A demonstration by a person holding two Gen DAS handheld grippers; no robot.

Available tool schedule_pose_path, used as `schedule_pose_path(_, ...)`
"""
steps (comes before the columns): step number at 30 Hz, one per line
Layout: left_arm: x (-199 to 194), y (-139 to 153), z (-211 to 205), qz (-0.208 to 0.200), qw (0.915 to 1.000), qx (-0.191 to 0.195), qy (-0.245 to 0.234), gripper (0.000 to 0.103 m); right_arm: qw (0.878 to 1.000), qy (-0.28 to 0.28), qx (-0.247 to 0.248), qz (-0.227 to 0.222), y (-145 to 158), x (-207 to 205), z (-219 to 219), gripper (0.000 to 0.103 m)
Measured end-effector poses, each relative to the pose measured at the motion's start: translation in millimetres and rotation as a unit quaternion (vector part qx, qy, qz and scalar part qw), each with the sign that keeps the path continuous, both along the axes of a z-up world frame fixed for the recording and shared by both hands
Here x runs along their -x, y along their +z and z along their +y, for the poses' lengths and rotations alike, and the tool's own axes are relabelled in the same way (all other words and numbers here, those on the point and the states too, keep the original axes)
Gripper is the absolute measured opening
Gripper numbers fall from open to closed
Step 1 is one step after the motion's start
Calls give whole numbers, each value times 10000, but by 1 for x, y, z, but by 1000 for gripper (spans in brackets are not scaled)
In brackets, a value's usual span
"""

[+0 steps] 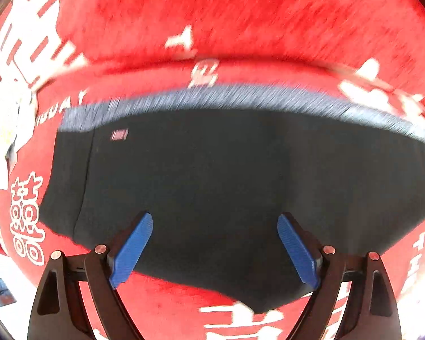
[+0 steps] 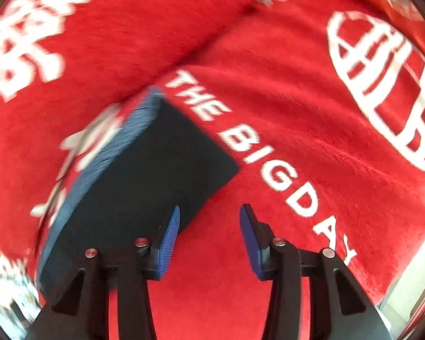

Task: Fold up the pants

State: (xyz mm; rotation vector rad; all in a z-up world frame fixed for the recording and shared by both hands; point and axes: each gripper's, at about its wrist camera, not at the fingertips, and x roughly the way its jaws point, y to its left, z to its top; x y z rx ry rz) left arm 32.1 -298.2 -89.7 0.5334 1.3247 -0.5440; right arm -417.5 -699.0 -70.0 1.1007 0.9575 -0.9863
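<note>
Left wrist view first: we see our left gripper (image 1: 215, 248) with its blue pads (image 1: 133, 250) spread wide, nothing caught between them, hanging straight above the pants (image 1: 226, 175). Those pants lie as a dark, flat, folded block on the red blanket (image 1: 240, 14), with a grey-blue ribbed waistband (image 1: 212, 99) along the far edge and a small pink label (image 1: 119, 135) near the far left corner. White lettering and characters are printed across the blanket all around the garment.

From the right wrist view, our right gripper (image 2: 209, 240) stands partly open, its jaws empty, over bare red cloth just beside one corner of the pants (image 2: 144, 175); the left pad overlaps that corner in the picture, though we cannot tell whether it touches. Beyond, white print on the blanket (image 2: 269, 42) reads "THE BIG DAY" (image 2: 257, 158).
</note>
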Motion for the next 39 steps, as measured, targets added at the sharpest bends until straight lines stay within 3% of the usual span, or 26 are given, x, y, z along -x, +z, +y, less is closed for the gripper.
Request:
schedule_pose_path(2,3,8,-19,-96,9998,163,-104,91,9980,562,281,-109,17,-25,17,44)
schedule_pose_path(4,7,5,-42,-138,9993,227,-258,91,9879,1471,308,-388,22,-74,38,44)
schedule_pose_path(8,8,-15,-99,-286,9990,217,-260,91,9630,2586,161,-746,1,-170,68,44)
schedule_pose_path(13,-2,-39,-132,-414,9991,116,33,92,9523,2977,132,-656,-41,-240,70,43)
schedule_pose_path(19,-11,-42,-135,-468,9986,209,-94,95,9659,2492,588,-395,-52,-232,24,25)
schedule_pose_path(22,-30,-41,-135,-445,9989,143,56,95,9712,2275,713,-11,-46,-221,8,25)
schedule_pose_path(23,-35,-37,-135,-431,9989,102,125,95,9742,2143,698,80,-42,-215,5,29)
schedule_pose_path(25,-39,-30,-135,-365,9992,132,80,95,9794,1931,585,81,-31,-199,4,31)
schedule_pose_path(29,-19,-6,-124,-429,9984,134,-342,95,9774,2080,328,-176,-14,-172,29,33)
schedule_pose_path(32,1,6,-101,-285,9987,146,-397,95,9747,2201,110,-364,-5,-152,62,35)
schedule_pose_path(34,18,4,-83,-339,9984,-19,-462,95,9730,2284,38,-335,-7,-141,81,36)
schedule_pose_path(37,37,-17,-60,-290,9962,-587,-578,95,9679,2510,-39,-90,-20,-140,101,37)
schedule_pose_path(39,41,-22,-45,-217,9982,-405,-392,95,9614,2746,140,97,-24,-142,110,37)
